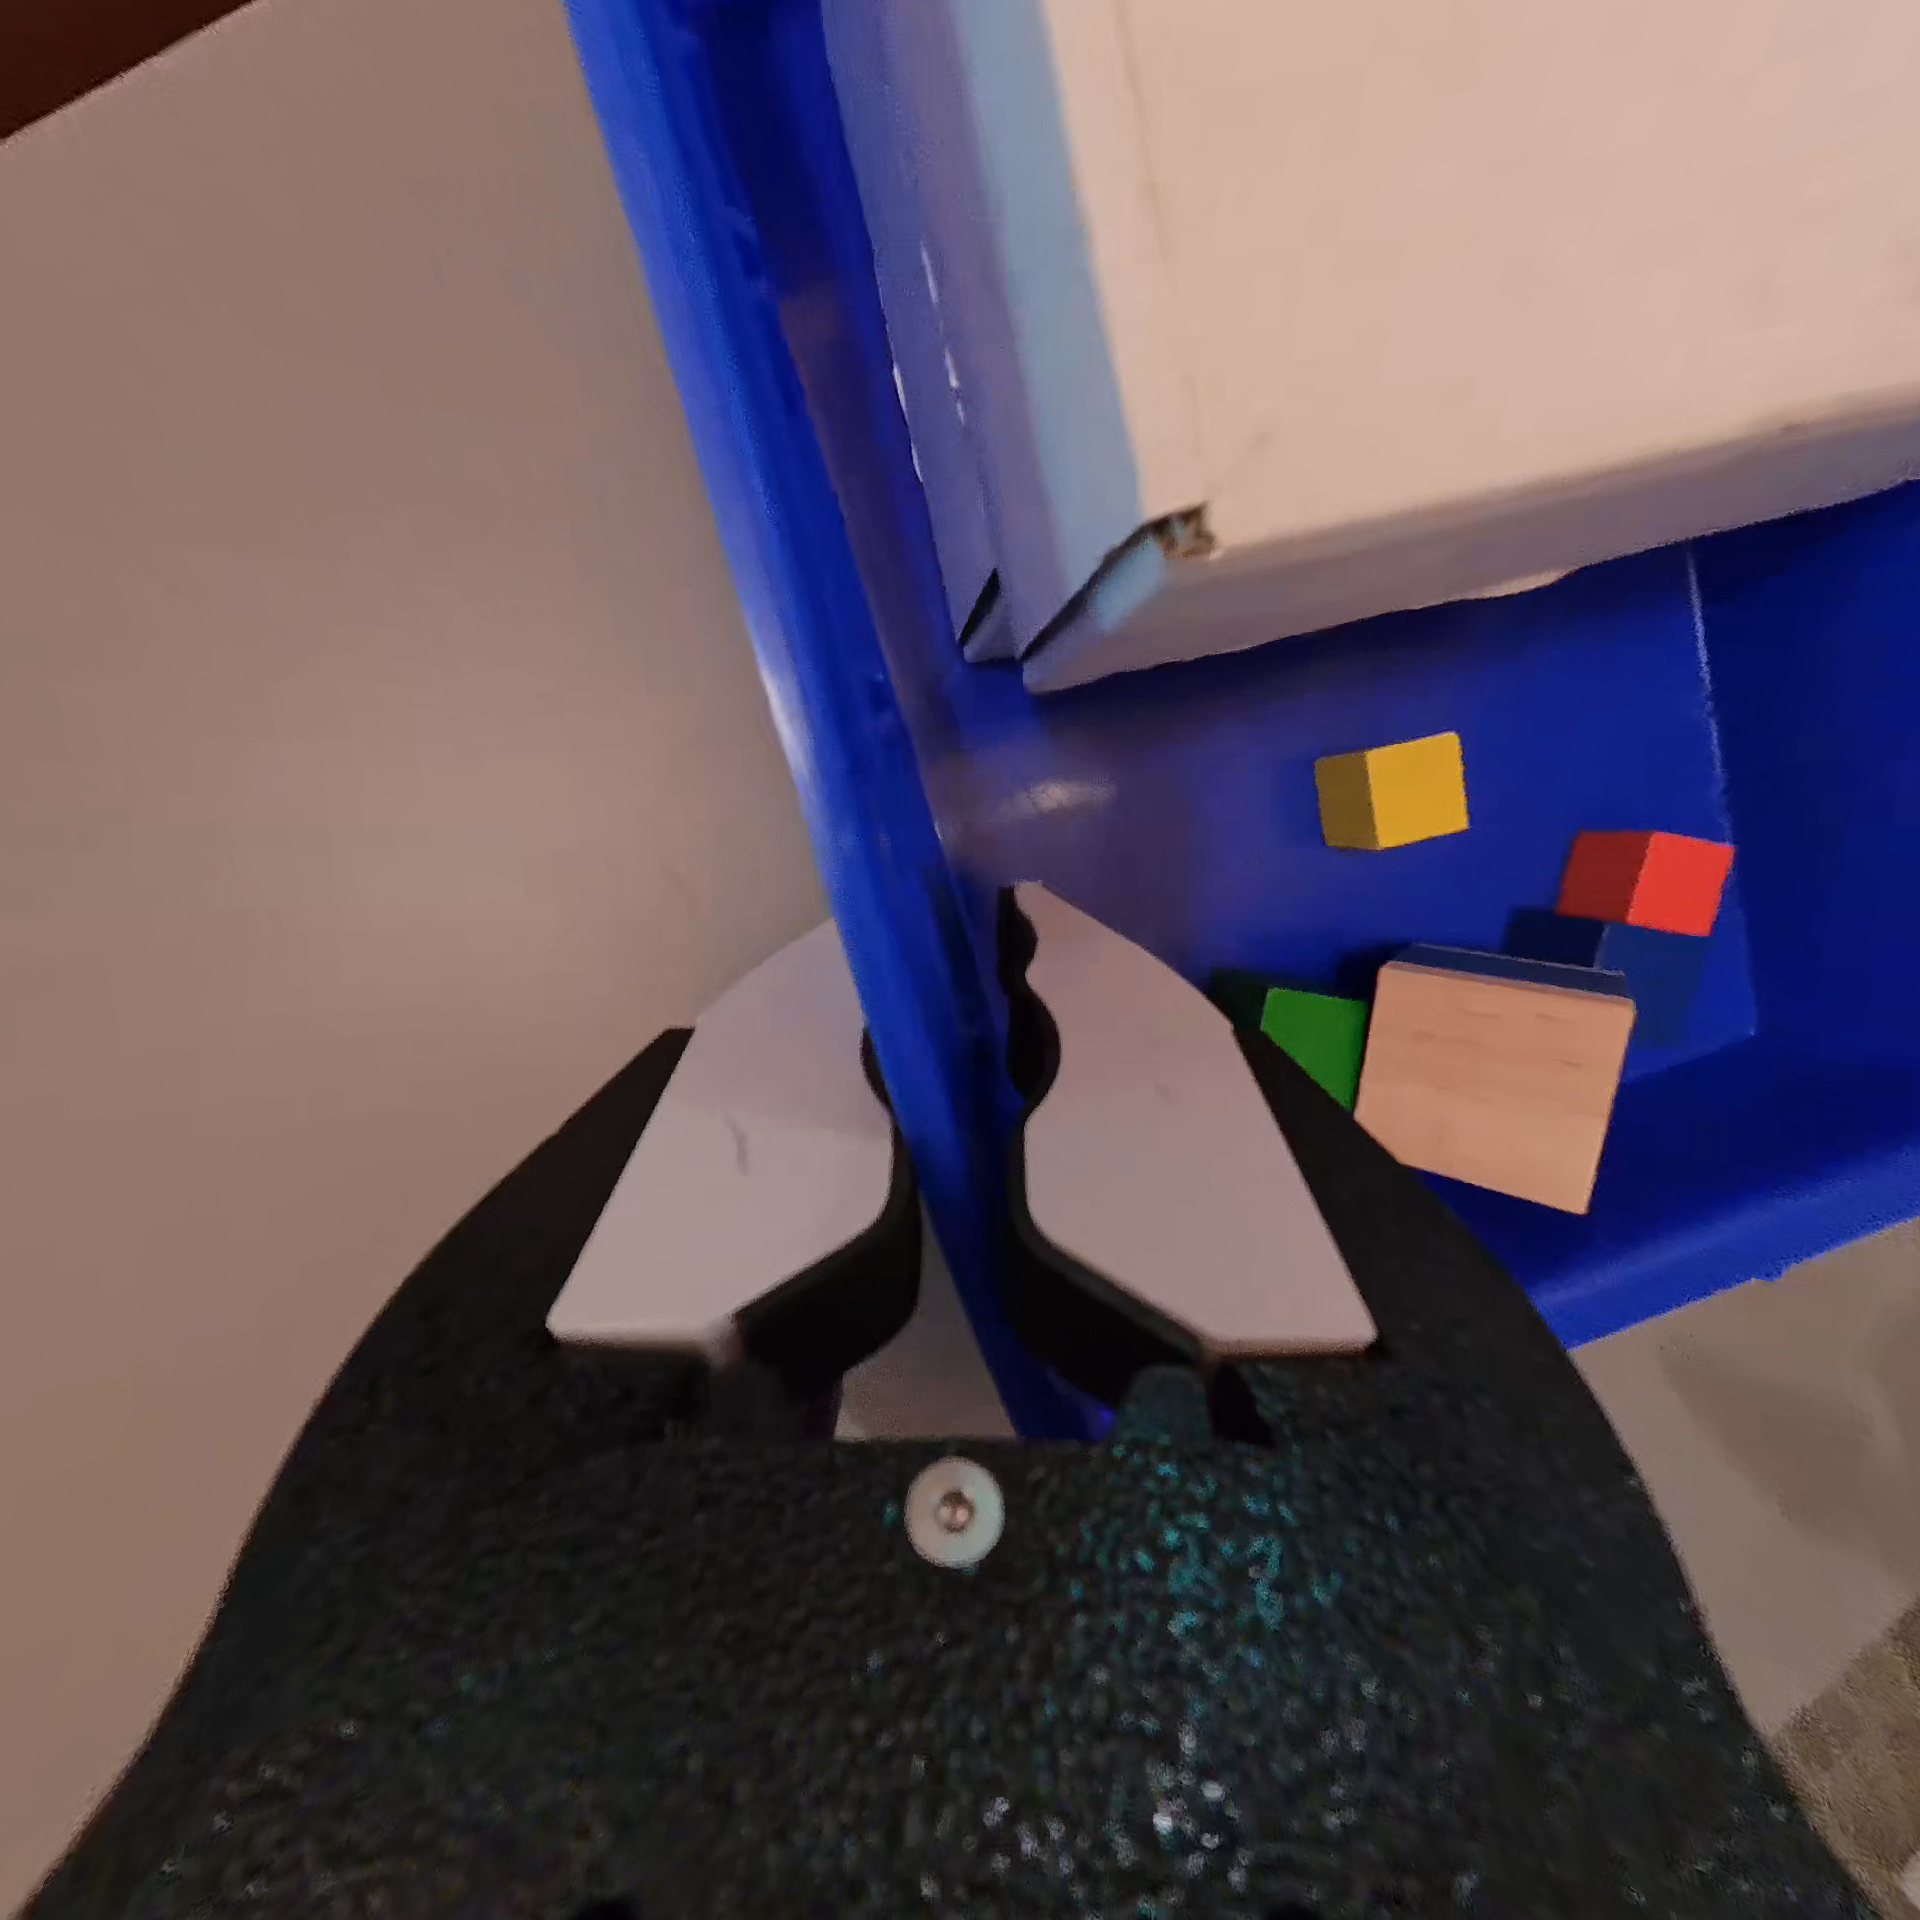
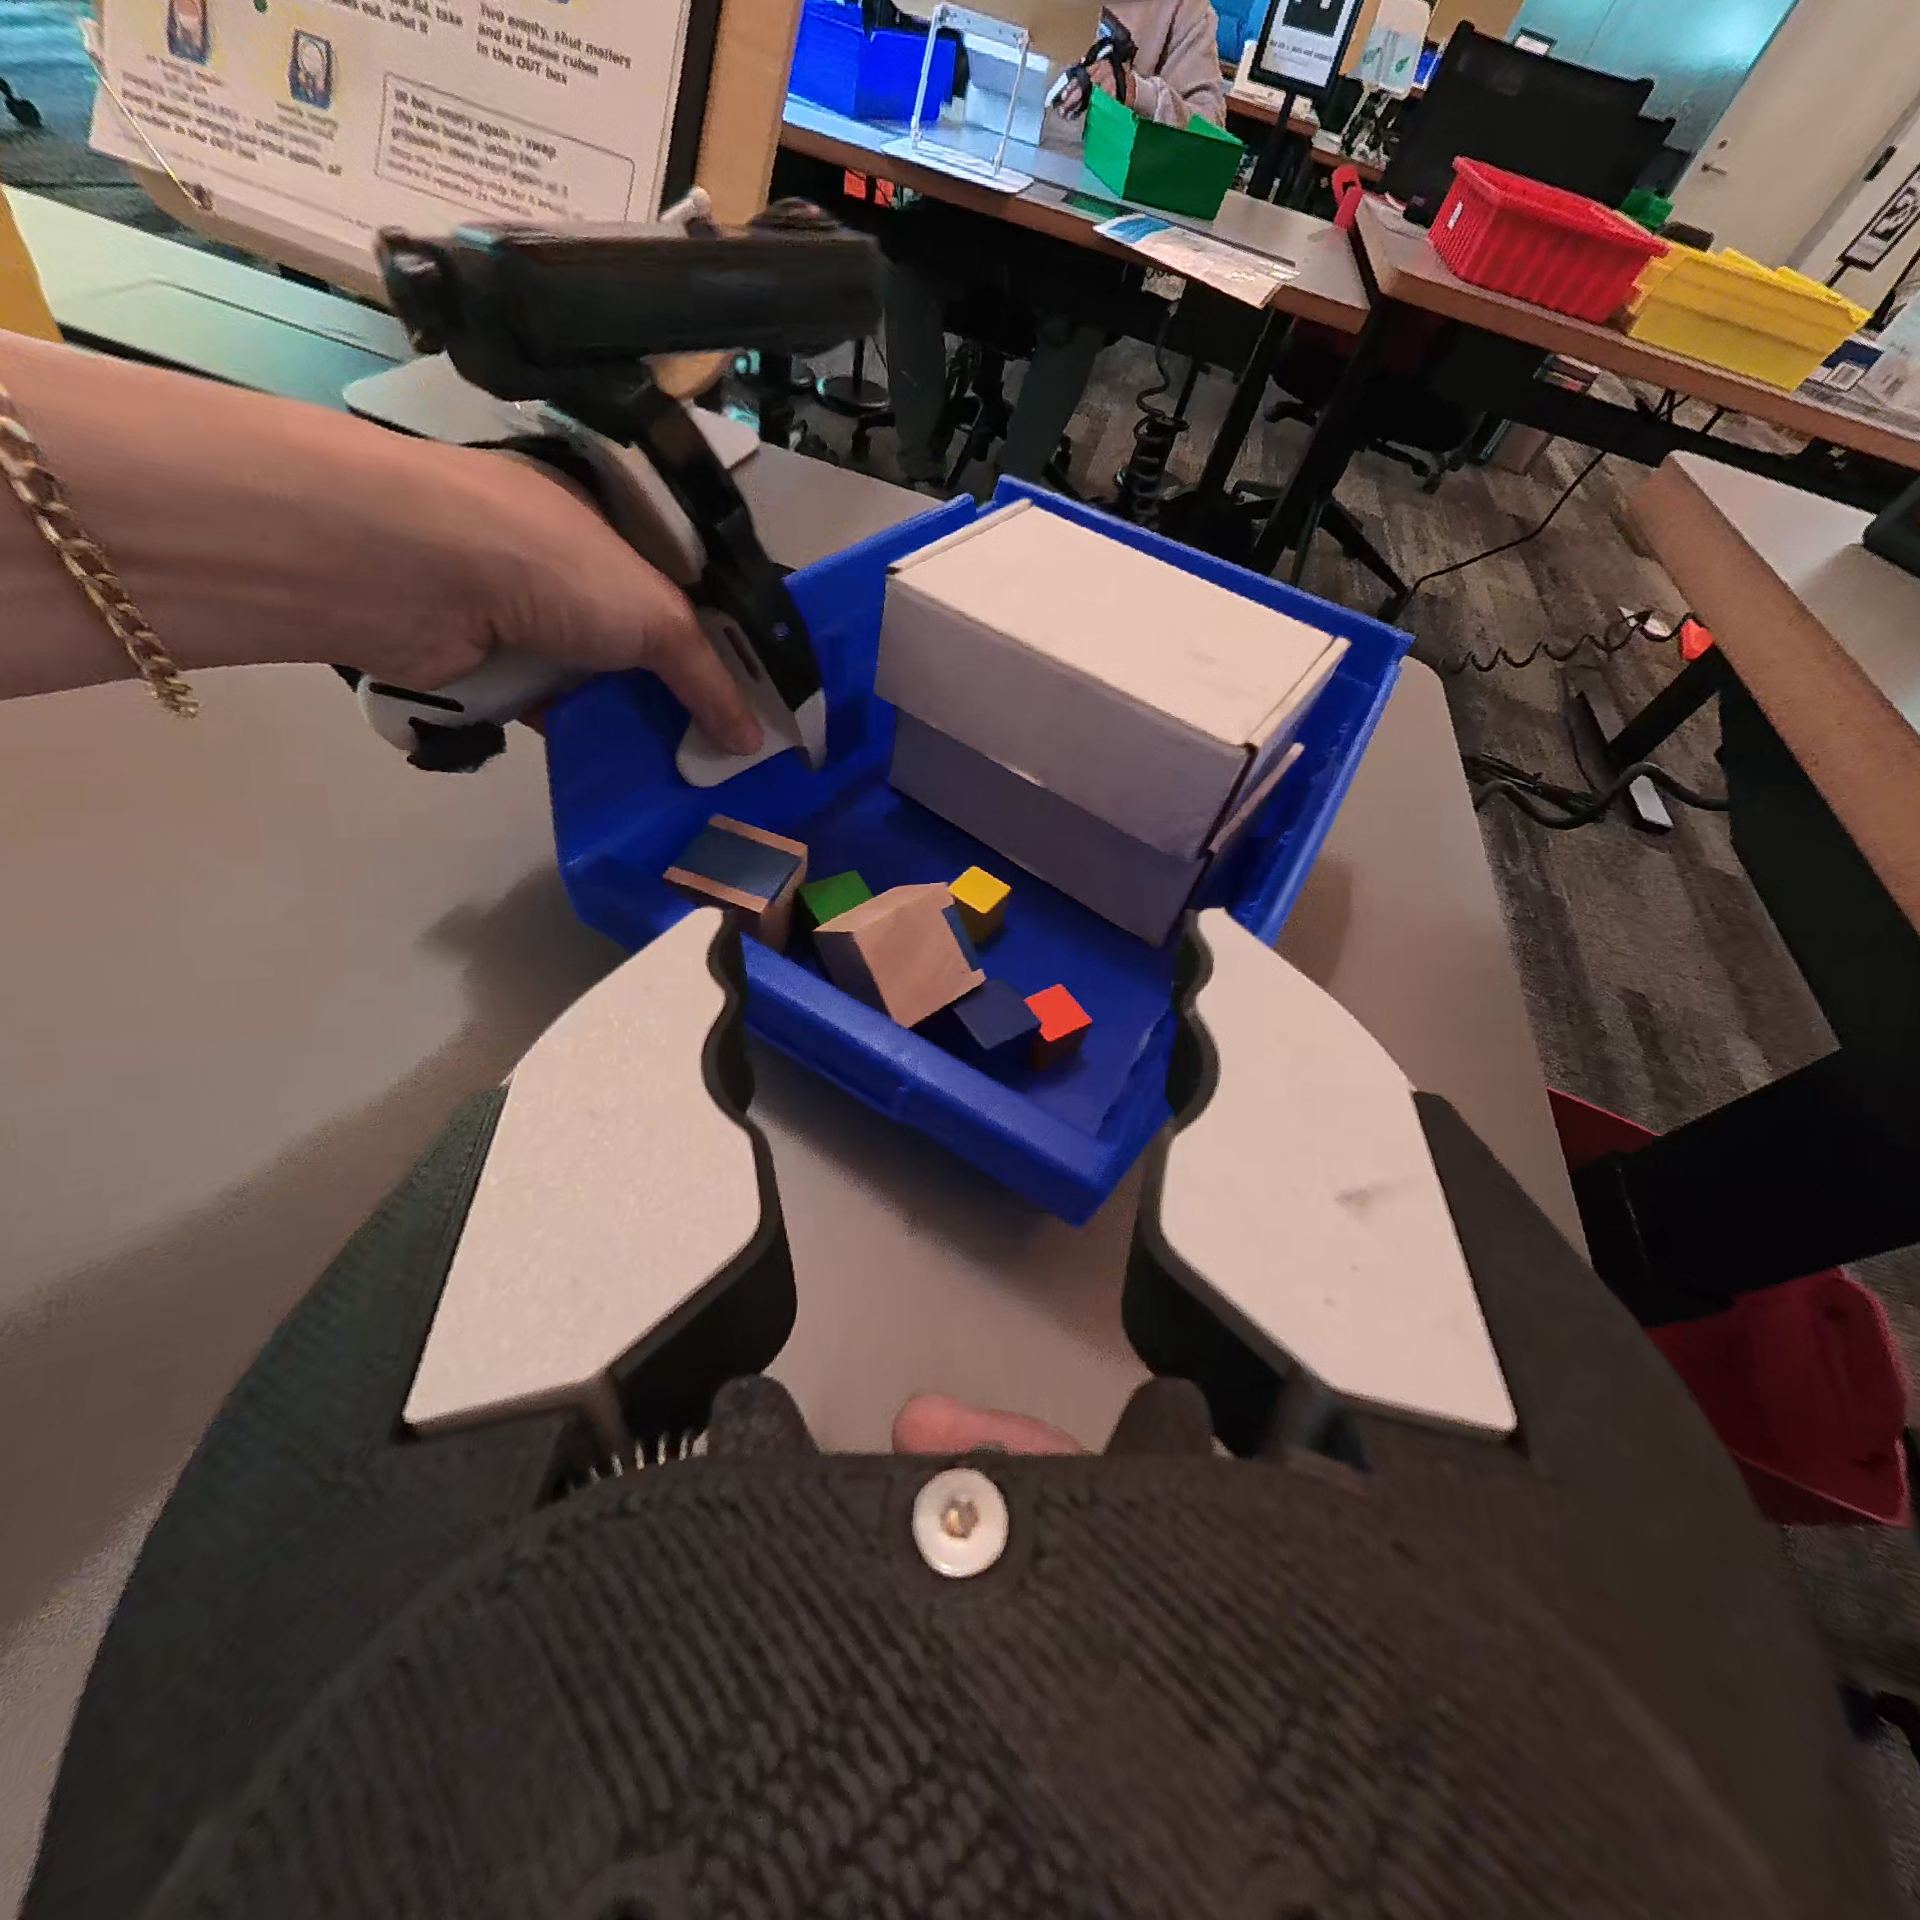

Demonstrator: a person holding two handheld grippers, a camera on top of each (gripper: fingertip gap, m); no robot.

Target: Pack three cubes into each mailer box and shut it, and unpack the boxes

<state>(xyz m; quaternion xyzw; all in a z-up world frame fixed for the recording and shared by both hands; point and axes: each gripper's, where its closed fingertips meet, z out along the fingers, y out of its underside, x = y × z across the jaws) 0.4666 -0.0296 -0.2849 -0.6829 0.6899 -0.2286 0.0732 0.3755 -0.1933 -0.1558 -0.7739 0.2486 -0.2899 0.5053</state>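
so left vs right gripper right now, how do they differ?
The left gripper is shut on the side wall of the blue bin; the right gripper is open and holds nothing. Left is at the bin, with one finger inside it; right hovers short of the bin's near corner, touching nothing. Both have pale fingers on black bodies.

Two stacked white cardboard mailer boxes (image 2: 1101, 665) fill the far half of the blue plastic bin (image 2: 966, 1132), touching its far walls. The near half stays open from above, though its floor is littered with small painted wooden cubes (image 2: 914, 961). The left gripper (image 2: 805, 732) pinches the bin's left wall, blocking that side. Grey worktop (image 2: 260, 935) around the bin lies bare.
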